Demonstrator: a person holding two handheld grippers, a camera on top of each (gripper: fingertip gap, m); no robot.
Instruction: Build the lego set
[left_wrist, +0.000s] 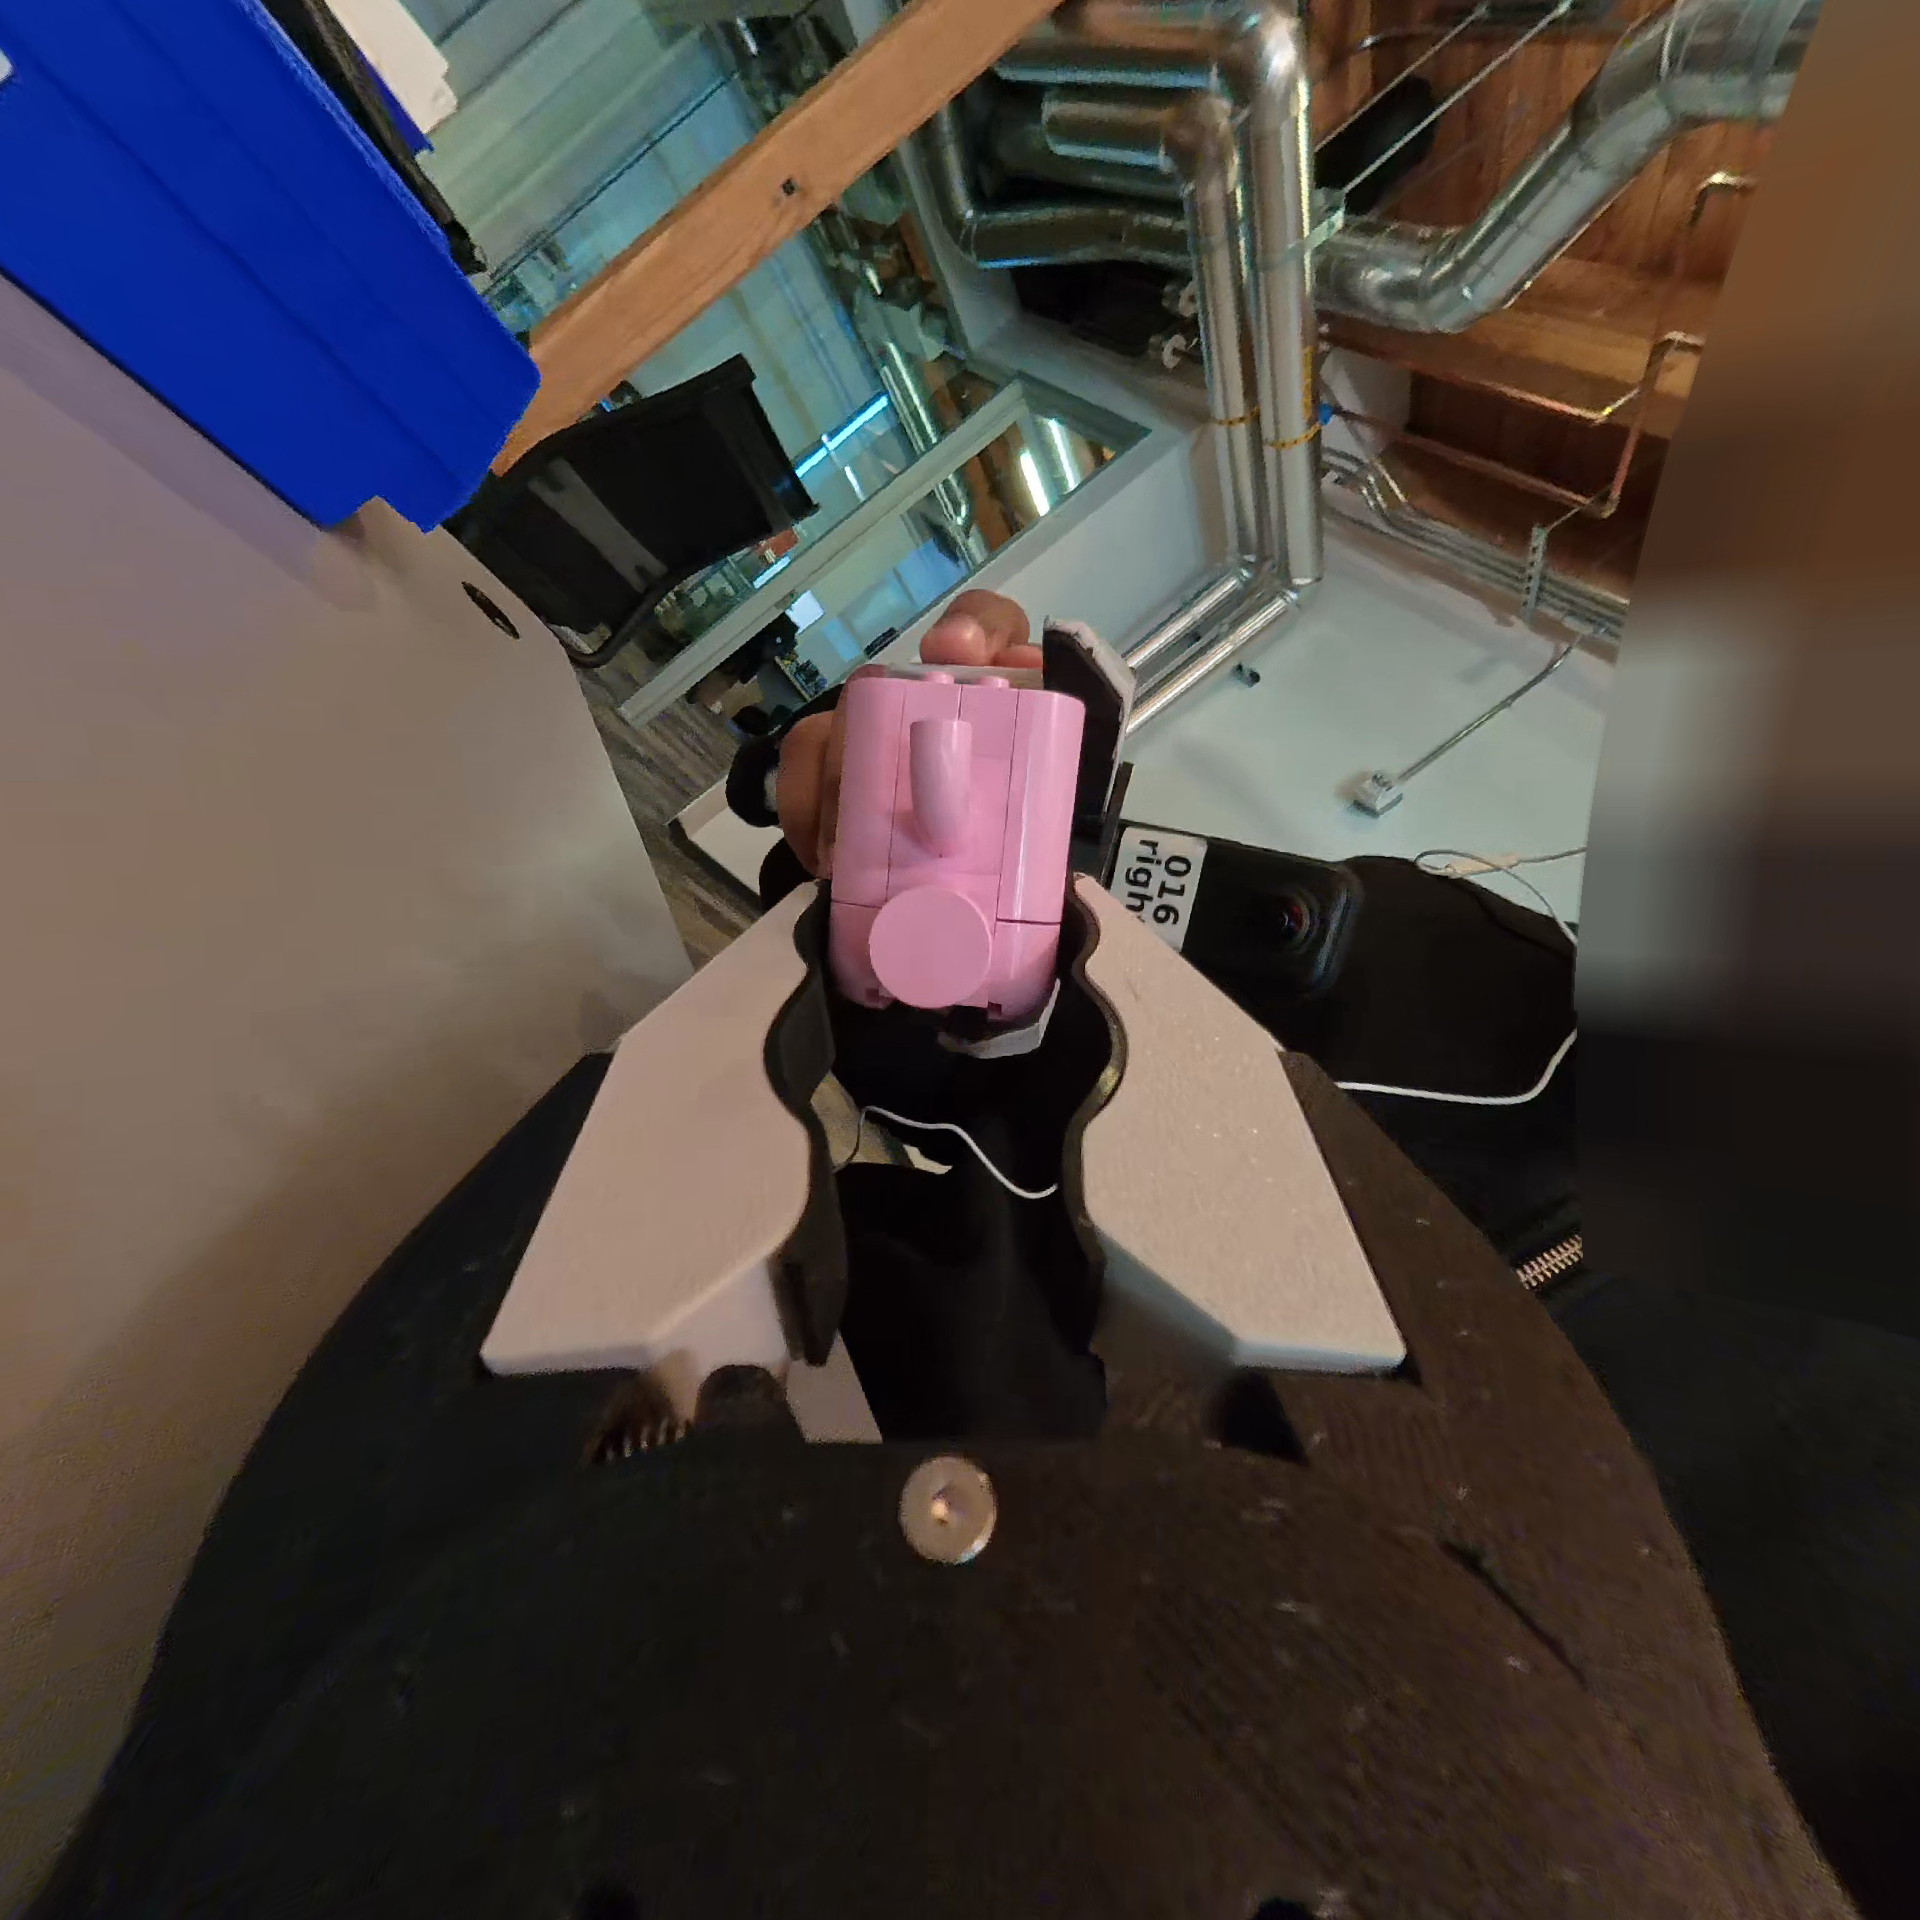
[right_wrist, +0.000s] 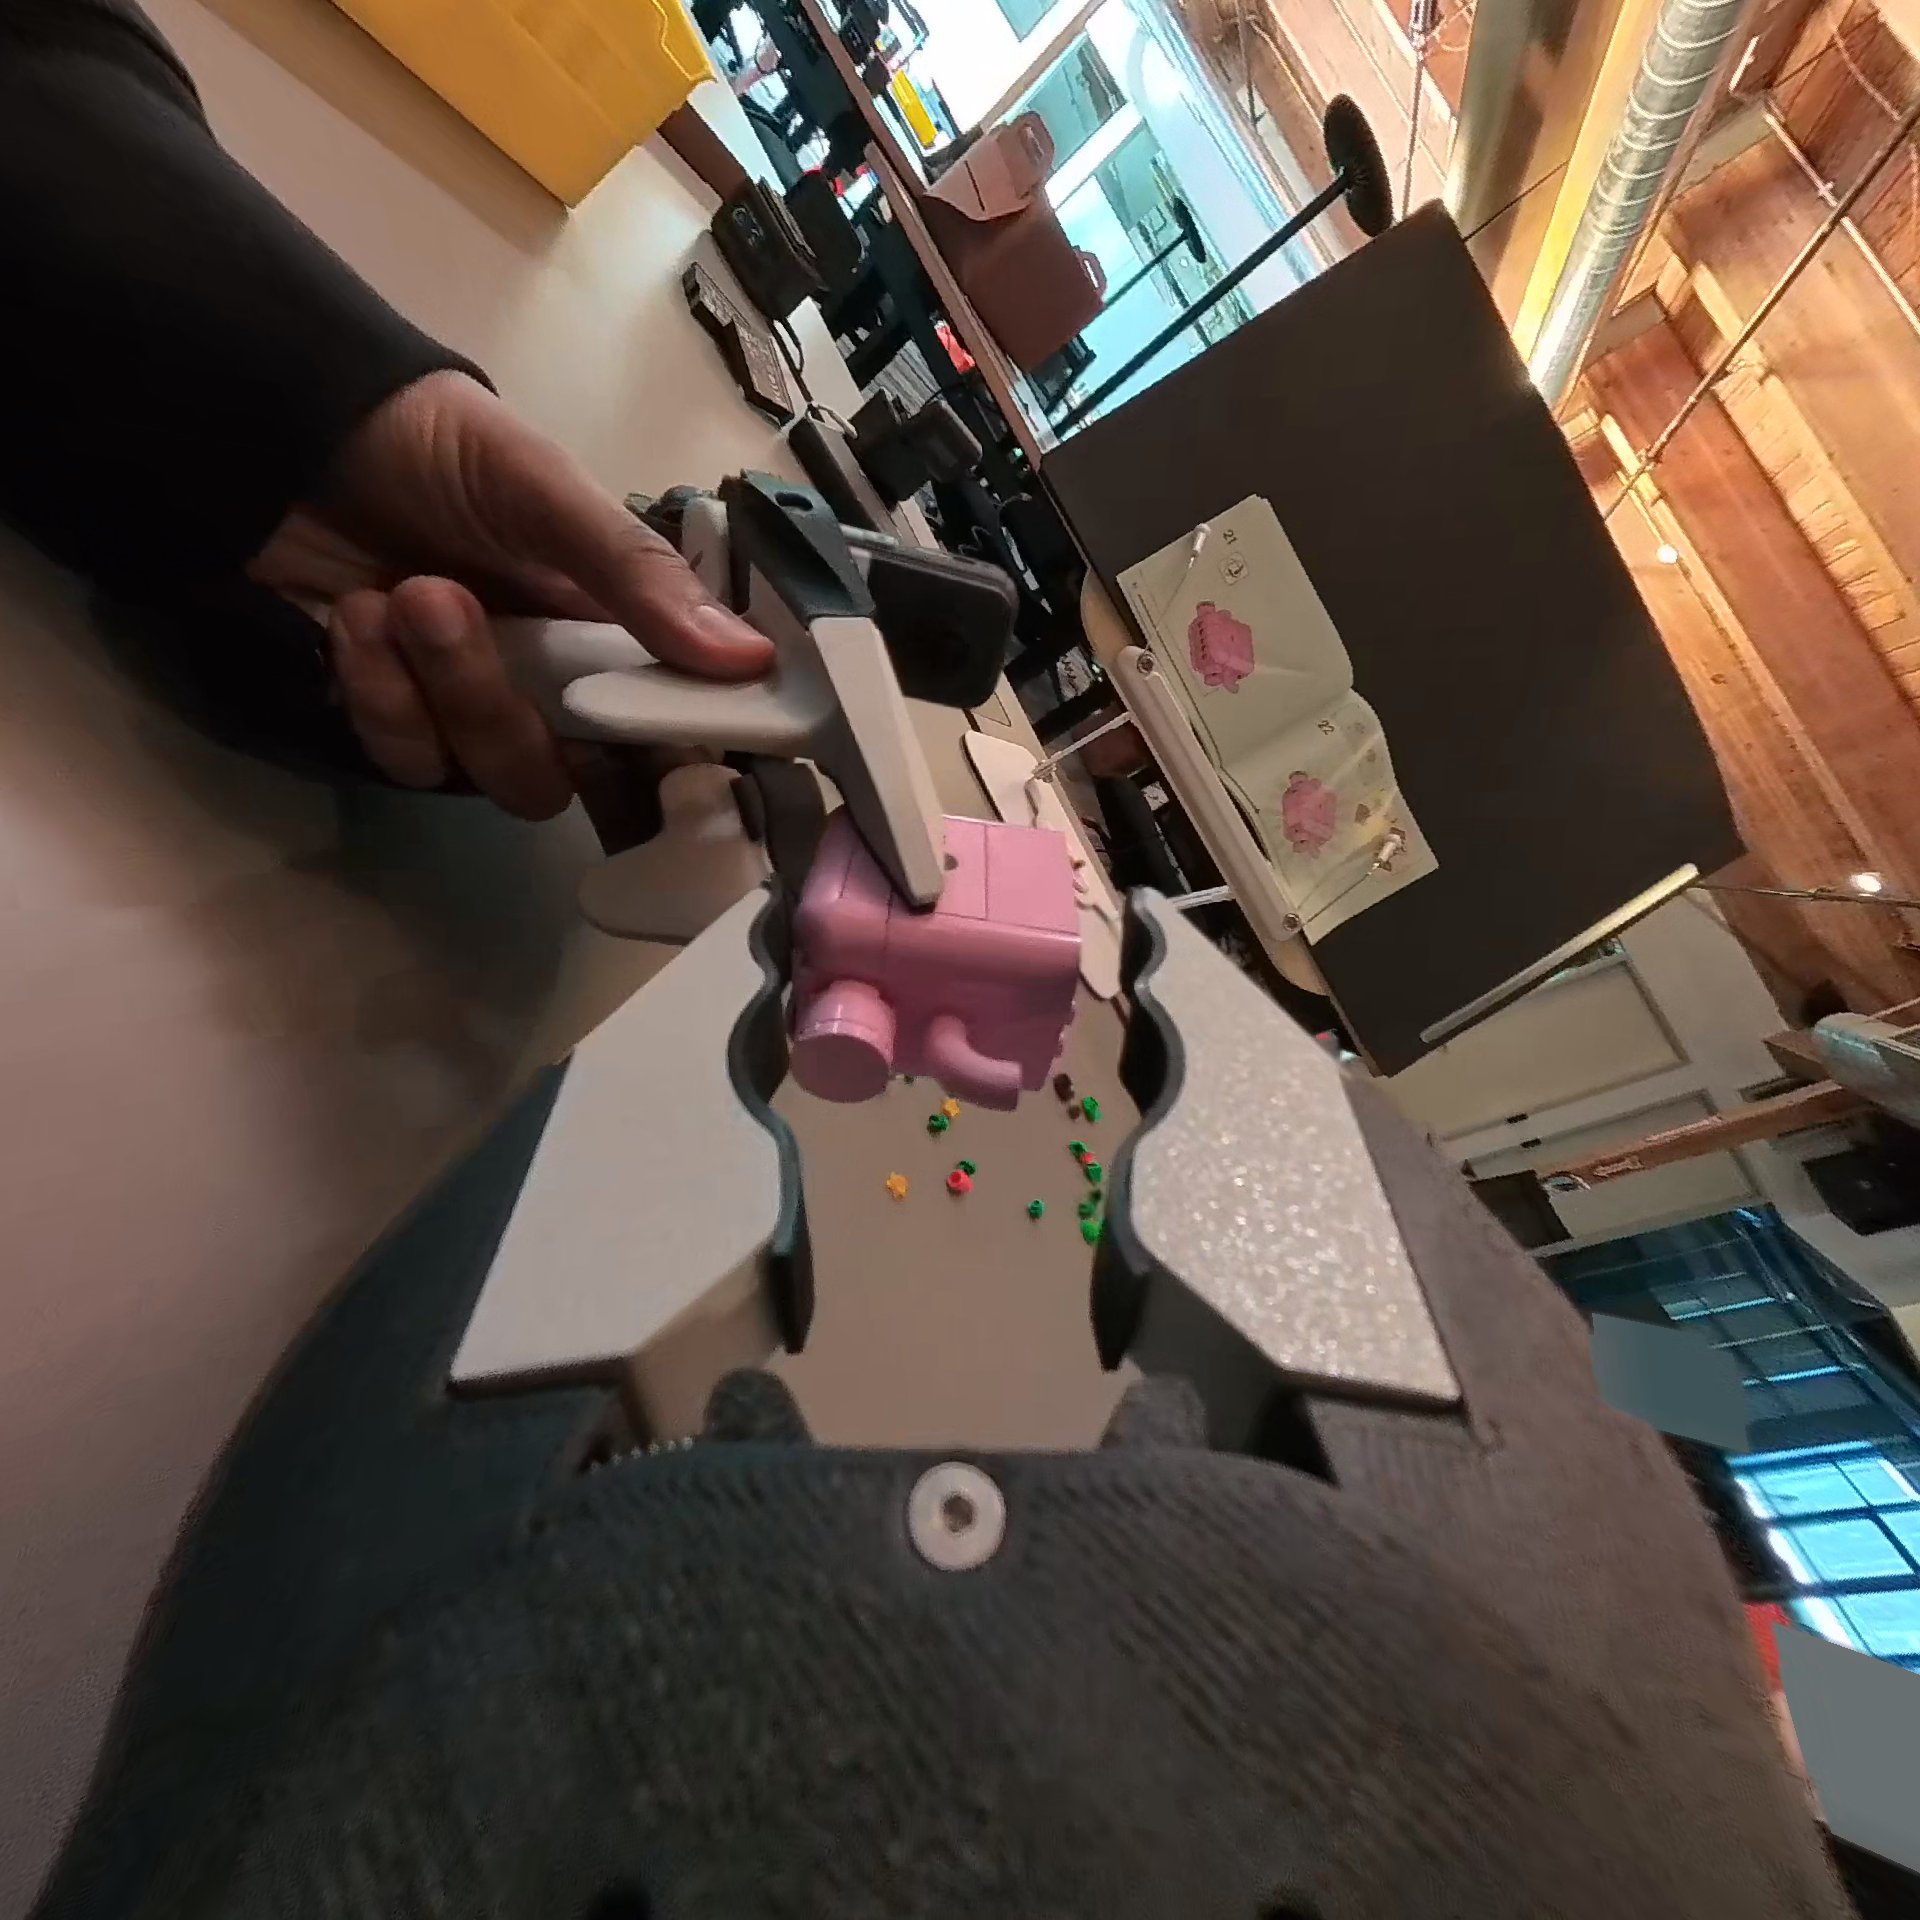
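1. Hard to make out in the left wrist view: only the tips of a hand (left_wrist: 977, 634) peeking out at 12 o'clock behind the pink lego build (left_wrist: 956, 821), the rest hidden. Also just one finger of the right gripper (left_wrist: 1086, 717), at 2 o'clock beside the build.
2. Cut off at the upper left: a blue bin (left_wrist: 208, 229). In the right wrist view, likewise a yellow bin (right_wrist: 540, 73) at 11 o'clock.
3. Build held up in the air, above the table (right_wrist: 312, 935) and the small loose pieces (right_wrist: 1039, 1164) in green, red and yellow.
4. Left gripper (left_wrist: 945, 904) clamped on the build, one finger on each side, pinching near its lower end.
5. Right gripper's fingers spread wide, straddling the build with a visible gap at 3 o'clock; nothing gripped.
6. In the left wrist view, long axis from 12 to 6 o'clock, studs at 12, round disc facing the camera at 6.
7. In the right wrist view, disc pointing toward 7 o'clock; long axis not clear there.
8. At 2 o'clock, well apart, an open instruction booklet (right_wrist: 1278, 727) on a stand.
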